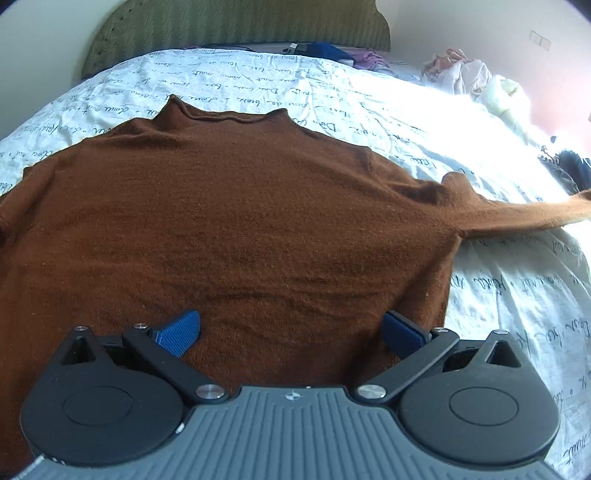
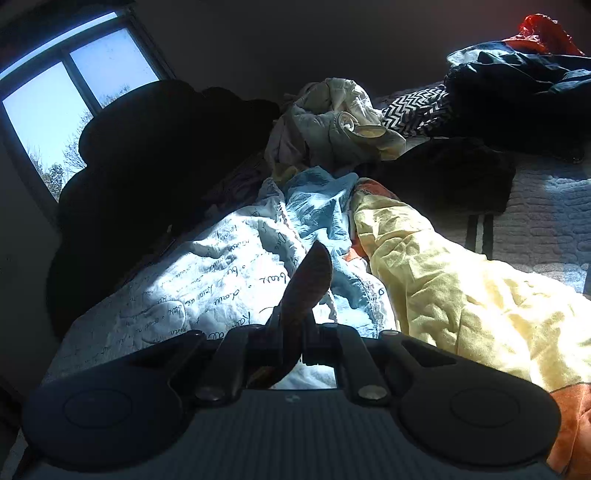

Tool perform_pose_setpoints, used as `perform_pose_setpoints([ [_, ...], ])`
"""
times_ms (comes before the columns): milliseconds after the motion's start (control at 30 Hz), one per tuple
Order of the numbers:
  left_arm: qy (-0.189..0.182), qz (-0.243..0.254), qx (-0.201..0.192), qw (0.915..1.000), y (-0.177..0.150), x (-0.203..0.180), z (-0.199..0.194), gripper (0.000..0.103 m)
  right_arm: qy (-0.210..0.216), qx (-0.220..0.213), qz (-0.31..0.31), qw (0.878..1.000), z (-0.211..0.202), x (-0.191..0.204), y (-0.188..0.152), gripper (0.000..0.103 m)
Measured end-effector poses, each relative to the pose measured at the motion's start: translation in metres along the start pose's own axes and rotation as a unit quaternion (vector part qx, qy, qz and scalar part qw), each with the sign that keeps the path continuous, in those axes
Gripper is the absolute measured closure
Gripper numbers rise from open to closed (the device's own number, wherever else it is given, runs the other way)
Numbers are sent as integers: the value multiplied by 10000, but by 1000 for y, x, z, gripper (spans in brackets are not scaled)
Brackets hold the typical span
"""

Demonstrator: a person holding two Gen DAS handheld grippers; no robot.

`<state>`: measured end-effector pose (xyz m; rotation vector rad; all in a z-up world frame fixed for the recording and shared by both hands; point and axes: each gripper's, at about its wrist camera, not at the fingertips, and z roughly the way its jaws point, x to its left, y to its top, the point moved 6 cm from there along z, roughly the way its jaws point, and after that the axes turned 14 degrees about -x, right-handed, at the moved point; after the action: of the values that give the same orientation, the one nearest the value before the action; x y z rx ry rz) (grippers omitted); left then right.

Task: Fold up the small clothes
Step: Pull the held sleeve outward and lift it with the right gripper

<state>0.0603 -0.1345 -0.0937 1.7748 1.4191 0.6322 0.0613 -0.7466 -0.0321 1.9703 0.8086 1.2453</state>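
A brown knit sweater (image 1: 236, 221) lies flat on the bed, collar toward the headboard. Its right sleeve (image 1: 524, 216) stretches out to the right edge of the left wrist view. My left gripper (image 1: 291, 332) hovers open over the sweater's lower part, blue pads wide apart with nothing between them. In the right wrist view my right gripper (image 2: 291, 332) is shut on a brown sleeve end (image 2: 308, 284), which sticks up between the fingers.
White bedspread (image 1: 369, 103) with handwriting print covers the bed, a green headboard (image 1: 236, 33) behind. Loose clothes pile (image 1: 465, 74) at the far right. The right wrist view shows a yellow cloth (image 2: 461, 288), a light blue cloth (image 2: 317, 206), dark garments (image 2: 517, 96) and a window (image 2: 66, 96).
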Motion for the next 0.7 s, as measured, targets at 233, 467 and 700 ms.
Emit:
perform_pose_setpoints([
  [233, 85, 564, 12, 9984, -19, 6, -14, 0, -405, 178, -137, 9989, -9, -5, -14, 95],
  [467, 68, 289, -201, 9994, -36, 4, -38, 0, -797, 169, -314, 9962, -26, 3, -29, 95],
  [700, 220, 486, -782, 9955, -56, -17, -39, 0, -828, 205, -529, 9950, -30, 32, -34, 95],
])
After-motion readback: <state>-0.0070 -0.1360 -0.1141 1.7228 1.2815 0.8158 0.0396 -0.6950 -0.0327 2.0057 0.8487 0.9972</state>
